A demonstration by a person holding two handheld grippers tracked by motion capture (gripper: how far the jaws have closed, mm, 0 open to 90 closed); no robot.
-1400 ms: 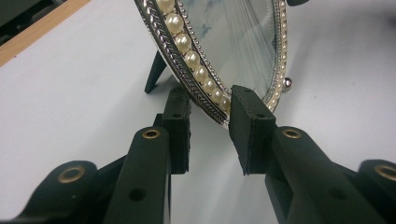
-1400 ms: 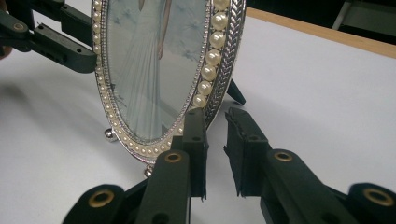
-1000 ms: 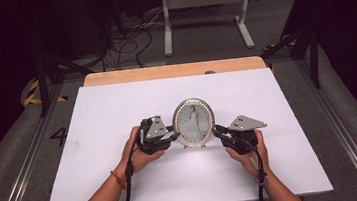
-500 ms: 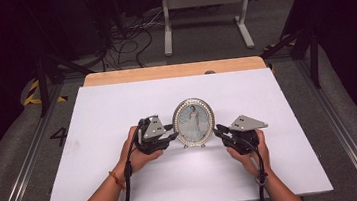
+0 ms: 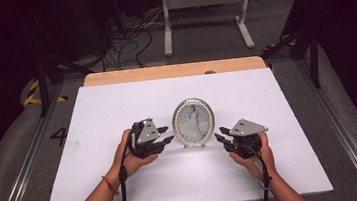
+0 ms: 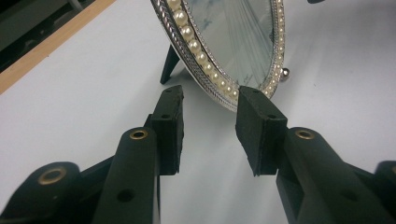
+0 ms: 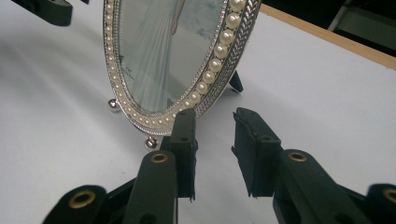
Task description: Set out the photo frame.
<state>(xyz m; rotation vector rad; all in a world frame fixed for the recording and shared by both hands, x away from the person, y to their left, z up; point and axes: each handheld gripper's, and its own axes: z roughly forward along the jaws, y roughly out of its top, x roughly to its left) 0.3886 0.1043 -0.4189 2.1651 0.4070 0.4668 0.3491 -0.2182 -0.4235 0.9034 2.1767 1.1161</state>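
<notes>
Standing upright on the white worktop [image 5: 125, 186], the oval picture frame [image 5: 194, 122] sits between both tools. The left hand-held gripper [image 5: 169, 134] and right hand-held gripper [image 5: 220, 133] flank its lower edges, jaws just opening, part-open and clear of its pearl rim [image 6: 196, 46].

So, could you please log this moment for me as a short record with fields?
object: oval picture frame with a pearl-trimmed rim, standing upright on its rear prop
surface: white table
left gripper: beside the frame's left edge, fingers just opening, apart from the rim, nothing gripped
right gripper: beside the frame's right edge, fingers just opening, nothing between them
frame status: free-standing, released by both grippers
</notes>
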